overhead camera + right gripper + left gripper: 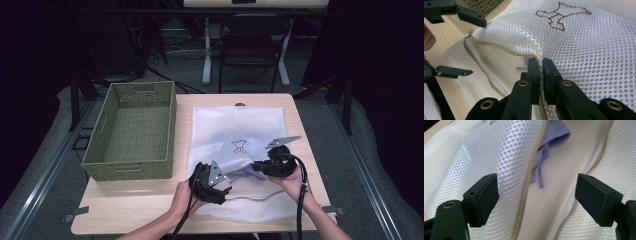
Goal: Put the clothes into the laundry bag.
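Your white mesh laundry bag (235, 132) lies flat across the right half of the worktop (150, 210), with the green woven basket (132, 131) standing just beside it on the left. The bag's mouth, edged by a beige zipper (486, 46), gapes at the near side, and a lilac garment (550, 142) sits inside it with a drawstring hanging out toward you. Your right claw (541, 67) is closed tight, pinching a ridge of the bag's upper mesh layer between its pads and lifting that edge off the lower layer. Your left claw (536, 195) stands wide open, holding nothing, poised just above the opened mouth with the zipper edge running between its pads but touching neither. From above, your left claw (212, 182) and right claw (274, 164) sit close together at the bag's near edge. Most of the garment is hidden under the mesh, so its kind is hard to make out.
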`<state>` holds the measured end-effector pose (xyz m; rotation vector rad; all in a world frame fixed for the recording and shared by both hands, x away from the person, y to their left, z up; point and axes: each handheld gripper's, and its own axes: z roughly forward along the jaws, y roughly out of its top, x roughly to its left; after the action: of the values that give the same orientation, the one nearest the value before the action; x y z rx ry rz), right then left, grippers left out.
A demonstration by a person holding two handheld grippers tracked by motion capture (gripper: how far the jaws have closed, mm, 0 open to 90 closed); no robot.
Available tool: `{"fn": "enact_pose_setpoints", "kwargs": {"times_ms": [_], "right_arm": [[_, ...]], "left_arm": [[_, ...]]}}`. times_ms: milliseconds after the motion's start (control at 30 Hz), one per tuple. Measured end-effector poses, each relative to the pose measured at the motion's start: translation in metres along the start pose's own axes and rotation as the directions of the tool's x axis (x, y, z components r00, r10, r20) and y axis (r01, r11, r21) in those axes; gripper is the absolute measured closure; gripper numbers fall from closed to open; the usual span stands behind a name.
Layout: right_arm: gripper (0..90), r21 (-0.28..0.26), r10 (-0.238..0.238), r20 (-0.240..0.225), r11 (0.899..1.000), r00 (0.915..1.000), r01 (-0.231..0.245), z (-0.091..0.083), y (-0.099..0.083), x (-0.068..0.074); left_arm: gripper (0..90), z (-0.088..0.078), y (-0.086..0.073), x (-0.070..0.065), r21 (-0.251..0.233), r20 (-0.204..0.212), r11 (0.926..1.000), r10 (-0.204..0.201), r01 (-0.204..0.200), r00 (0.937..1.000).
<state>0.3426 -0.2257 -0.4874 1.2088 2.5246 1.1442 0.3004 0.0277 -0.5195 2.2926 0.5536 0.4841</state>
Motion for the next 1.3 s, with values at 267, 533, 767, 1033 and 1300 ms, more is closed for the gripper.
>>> {"fn": "enact_pose_setpoints", "kwargs": {"times_ms": [267,533,767,1033,1300], "right_arm": [[86.1,-0.005,-0.029,-0.006,1.0,0.9996,0.029,-0.001,0.001,0.0],[85.9,-0.019,-0.039,-0.008,0.999,0.9992,0.039,-0.002,-0.002,0.0],[85.3,-0.033,-0.057,0.0,0.998,0.9984,0.057,-0.003,-0.003,0.004],[83.0,-0.013,-0.075,0.014,0.997,0.9971,0.075,0.0,-0.007,0.005],[82.6,0.034,-0.128,0.021,0.991,0.9916,0.127,0.002,-0.01,0.009]], "left_arm": [[27.1,0.019,-0.004,0.005,0.054,-0.045,0.9985,0.011,-0.009,0.9989],[62.5,0.025,-0.007,0.012,0.078,-0.079,0.9968,0.025,-0.019,0.9965],[83.4,0.021,-0.007,0.013,0.049,-0.066,0.998,0.043,-0.039,0.9969],[84.1,0.016,-0.007,0.019,0.047,-0.035,0.9981,0.041,-0.04,0.9985],[83.5,0.017,-0.007,0.021,0.063,0.004,0.9969,0.047,-0.048,0.9989]]}}
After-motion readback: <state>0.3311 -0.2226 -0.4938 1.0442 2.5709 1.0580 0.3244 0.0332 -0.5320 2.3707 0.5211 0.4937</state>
